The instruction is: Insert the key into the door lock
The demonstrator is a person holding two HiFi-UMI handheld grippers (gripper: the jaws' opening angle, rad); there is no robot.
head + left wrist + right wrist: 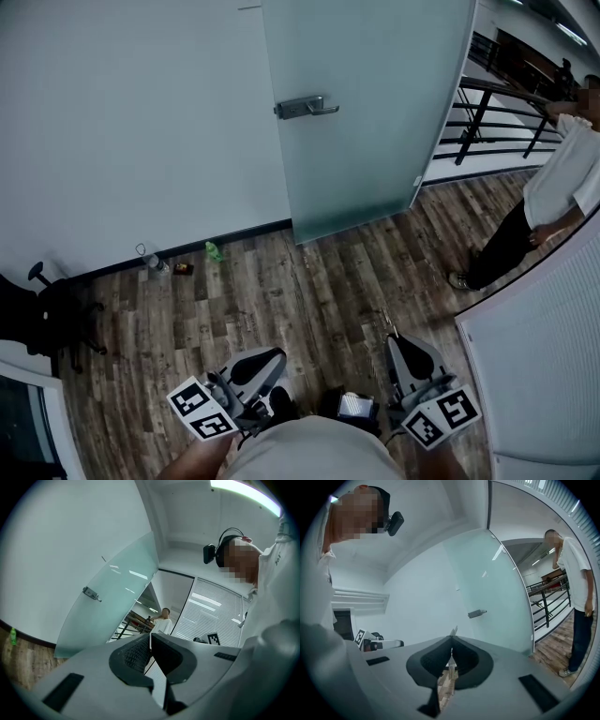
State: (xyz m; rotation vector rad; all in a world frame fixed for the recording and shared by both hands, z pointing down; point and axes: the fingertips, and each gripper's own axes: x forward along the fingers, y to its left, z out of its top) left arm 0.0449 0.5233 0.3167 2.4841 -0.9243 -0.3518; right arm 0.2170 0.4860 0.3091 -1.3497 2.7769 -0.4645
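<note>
Key (453,631) is clenched in the fingers of the right gripper (451,648), tip toward the door (366,112) but well apart from its handle (306,107). The left gripper (150,641) has its fingers pressed together on nothing. I cannot make out the lock from here; probably it is near the handle. Approach first, keep the key level, then align it slowly, because the door may swing.

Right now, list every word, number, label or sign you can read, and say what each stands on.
No legible text in any view.
Left marker cube: black-and-white square patterns only, no letters.
Right marker cube: the same.
Green item on the floor by the wall: too small to read.
</note>
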